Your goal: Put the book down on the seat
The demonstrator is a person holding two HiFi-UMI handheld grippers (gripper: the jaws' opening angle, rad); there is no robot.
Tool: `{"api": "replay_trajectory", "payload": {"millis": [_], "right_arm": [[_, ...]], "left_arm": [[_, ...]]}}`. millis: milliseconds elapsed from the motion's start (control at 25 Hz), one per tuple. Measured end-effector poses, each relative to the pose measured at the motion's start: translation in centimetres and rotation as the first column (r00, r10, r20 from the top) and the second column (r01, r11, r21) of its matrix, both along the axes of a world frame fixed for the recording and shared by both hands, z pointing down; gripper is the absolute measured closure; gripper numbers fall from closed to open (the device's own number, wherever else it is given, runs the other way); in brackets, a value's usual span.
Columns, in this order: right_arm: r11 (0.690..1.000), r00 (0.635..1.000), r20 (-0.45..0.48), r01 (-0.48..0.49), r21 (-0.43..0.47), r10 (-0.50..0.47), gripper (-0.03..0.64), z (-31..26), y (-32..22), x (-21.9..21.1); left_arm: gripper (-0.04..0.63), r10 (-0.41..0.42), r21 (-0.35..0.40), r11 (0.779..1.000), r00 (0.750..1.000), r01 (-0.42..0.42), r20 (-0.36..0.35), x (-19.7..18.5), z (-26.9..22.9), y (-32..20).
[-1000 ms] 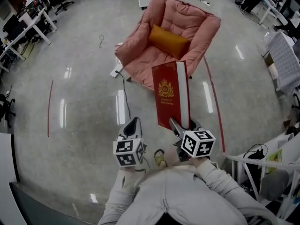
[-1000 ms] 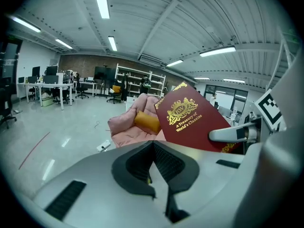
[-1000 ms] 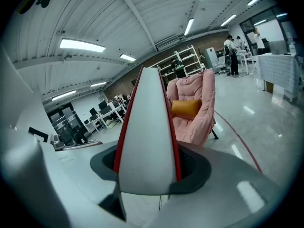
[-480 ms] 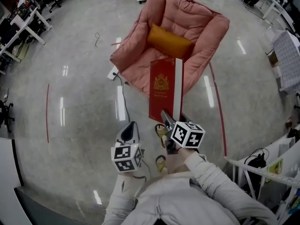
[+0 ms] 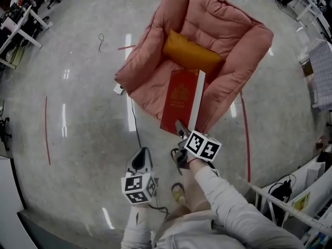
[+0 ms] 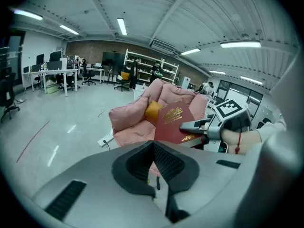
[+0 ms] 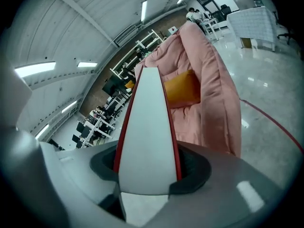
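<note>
free: seat front (image 5: pixel 153 87) | obstacle: yellow cushion (image 5: pixel 191 54) at back | sides: armrests (image 5: pixel 236 79)

Thick red book (image 5: pixel 179 100), gold crest, white page edge, tilted above pink armchair seat (image 5: pixel 154 87).

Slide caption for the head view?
Right gripper holds a red hardcover book by the pink cushioned armchair; left gripper empty.

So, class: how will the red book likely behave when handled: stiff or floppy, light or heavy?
Probably stiff: the red book juts unbent from the right gripper, held at one end. Likely heavy: its page block looks thick.
</note>
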State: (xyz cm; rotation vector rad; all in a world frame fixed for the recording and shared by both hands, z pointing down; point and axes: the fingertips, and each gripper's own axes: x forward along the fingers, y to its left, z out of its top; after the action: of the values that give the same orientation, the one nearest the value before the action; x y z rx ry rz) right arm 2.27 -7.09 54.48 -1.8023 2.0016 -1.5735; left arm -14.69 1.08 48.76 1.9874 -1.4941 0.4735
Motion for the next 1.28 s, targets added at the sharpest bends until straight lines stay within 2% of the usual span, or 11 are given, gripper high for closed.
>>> {"api": "replay_trajectory", "payload": {"millis": [200, 440, 720, 1000, 1280], "right_arm": [[0.998, 0.999, 0.008, -0.03, -0.061, 0.031, 0.382, 4.5, -4.7, -0.2], [0.991, 0.996, 0.042, -0.071, -0.112, 0.076, 0.382, 9.3, -9.5, -0.9], [0.98, 0.984, 0.096, -0.132, -0.15, 0.148, 0.382, 14.3, -13.8, -1.5], [0.982, 0.991, 0.06, -0.106, -0.156, 0.117, 0.382, 18.1, -14.6, -3.1], [0.981, 0.996, 0.012, -0.08, -0.175, 0.083, 0.366, 19.0, -13.8, -3.4]], "left_arm": [[0.591, -0.027, -0.041, 0.999, 1.0, 0.027, -0.004, -0.6, 3.2, -3.9], [0.591, -0.04, -0.057, 0.998, 0.999, 0.04, -0.005, -1.2, 5.8, -8.2], [0.591, -0.028, -0.085, 0.996, 1.0, 0.028, -0.004, -0.9, 9.2, -10.9], [0.591, -0.027, -0.105, 0.994, 1.0, 0.026, -0.012, -0.4, 11.9, -12.2], [0.591, -0.029, -0.115, 0.993, 1.0, 0.027, -0.011, -0.3, 12.7, -12.1]]}}
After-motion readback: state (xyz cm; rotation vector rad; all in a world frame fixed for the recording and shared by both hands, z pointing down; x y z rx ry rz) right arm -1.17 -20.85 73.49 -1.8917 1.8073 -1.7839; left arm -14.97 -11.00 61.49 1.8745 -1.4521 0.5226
